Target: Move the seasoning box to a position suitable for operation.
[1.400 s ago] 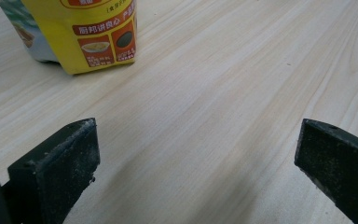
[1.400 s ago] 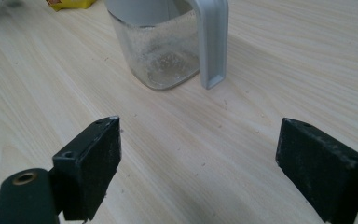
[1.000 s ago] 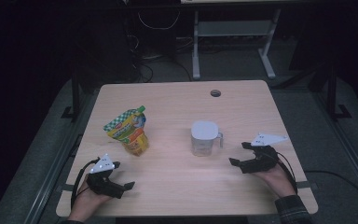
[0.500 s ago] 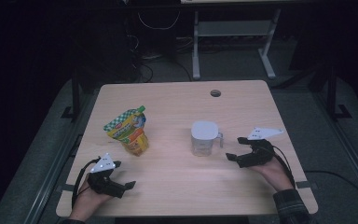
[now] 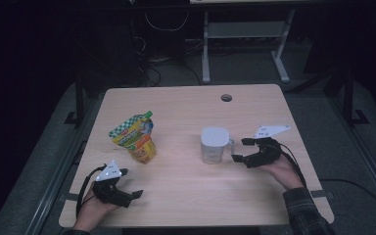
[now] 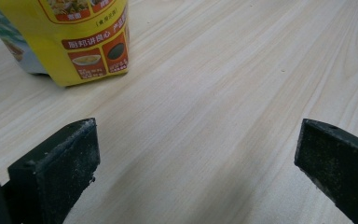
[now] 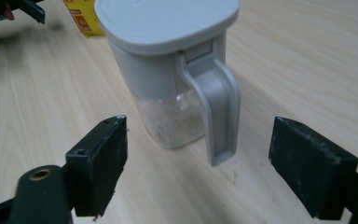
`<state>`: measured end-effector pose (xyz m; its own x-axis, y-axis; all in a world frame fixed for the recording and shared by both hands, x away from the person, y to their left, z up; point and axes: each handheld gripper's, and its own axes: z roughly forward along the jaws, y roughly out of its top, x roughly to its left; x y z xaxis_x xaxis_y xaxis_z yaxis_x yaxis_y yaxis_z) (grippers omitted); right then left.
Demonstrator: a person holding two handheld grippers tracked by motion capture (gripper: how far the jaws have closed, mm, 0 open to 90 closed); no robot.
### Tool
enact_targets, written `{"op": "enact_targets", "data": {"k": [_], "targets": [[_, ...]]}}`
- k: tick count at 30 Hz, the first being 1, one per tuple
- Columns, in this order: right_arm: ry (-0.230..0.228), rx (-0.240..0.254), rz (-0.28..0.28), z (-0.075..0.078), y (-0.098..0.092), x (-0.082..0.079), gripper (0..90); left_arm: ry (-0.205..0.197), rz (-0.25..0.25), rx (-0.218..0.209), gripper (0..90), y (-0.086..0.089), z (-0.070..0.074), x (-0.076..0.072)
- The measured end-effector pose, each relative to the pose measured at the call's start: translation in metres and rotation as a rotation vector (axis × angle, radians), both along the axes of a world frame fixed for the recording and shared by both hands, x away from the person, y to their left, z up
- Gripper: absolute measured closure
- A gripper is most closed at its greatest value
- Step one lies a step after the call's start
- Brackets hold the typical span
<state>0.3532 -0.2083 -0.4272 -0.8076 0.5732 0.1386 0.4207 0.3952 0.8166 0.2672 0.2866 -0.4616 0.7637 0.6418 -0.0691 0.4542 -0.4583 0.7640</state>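
A clear container [image 5: 214,146] with a white lid and a side handle [image 7: 214,107] stands right of the table's middle, with a little pale powder at its bottom. My right gripper [image 5: 240,149] is just right of it and points at the handle. In the right gripper view, my right gripper [image 7: 198,158] is open; its jaws have just been closing a little, and the handle stands just ahead of the gap, untouched. A yellow and green food pouch [image 5: 134,137] stands at the left. My left gripper [image 5: 132,183] rests near the front left edge, open and holding nothing, with the pouch [image 6: 74,37] ahead of it.
The wooden table [image 5: 186,107] has a round cable hole [image 5: 226,98] at the back. Bare wood lies between the pouch and the container. Beyond the table stand a desk frame and cables on a dark floor. A hand and plaid sleeve [image 5: 303,208] come in at the bottom right.
My right gripper has moved left and slightly away from the front edge, up to the container's handle. The left gripper, the pouch and the container have stayed in place.
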Motion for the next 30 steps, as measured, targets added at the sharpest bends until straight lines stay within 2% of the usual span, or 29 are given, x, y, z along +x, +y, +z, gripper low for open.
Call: {"op": "enact_targets", "data": {"k": [7, 8, 13, 17, 21, 26, 30], "targets": [[-0.002, -0.006, 0.035, 0.001, 0.009, 0.013, 23.4, 0.006, -0.001, -0.004, 0.0, -0.001, -0.001, 0.000], [-0.013, -0.001, 0.038, 0.000, 0.010, 0.015, 25.9, 0.006, -0.001, -0.005, 0.0, -0.001, -0.001, 0.000], [-0.006, 0.008, 0.050, -0.006, 0.009, 0.021, 34.2, 0.006, -0.002, -0.007, 0.0, -0.001, -0.001, 0.000], [-0.013, 0.020, 0.065, -0.007, 0.009, 0.022, 37.8, 0.008, -0.003, -0.005, 0.0, -0.001, -0.001, 0.000], [-0.043, 0.037, 0.063, -0.006, 0.008, 0.024, 45.2, 0.006, -0.008, -0.001, 0.0, -0.001, -0.001, 0.001], [-0.033, 0.037, 0.084, -0.007, 0.011, 0.023, 50.0, 0.010, -0.009, -0.001, 0.0, -0.002, -0.001, 0.001], [-0.034, 0.033, 0.081, -0.007, 0.011, 0.022, 52.7, 0.008, -0.011, -0.004, 0.0, -0.002, -0.001, 0.000]]}}
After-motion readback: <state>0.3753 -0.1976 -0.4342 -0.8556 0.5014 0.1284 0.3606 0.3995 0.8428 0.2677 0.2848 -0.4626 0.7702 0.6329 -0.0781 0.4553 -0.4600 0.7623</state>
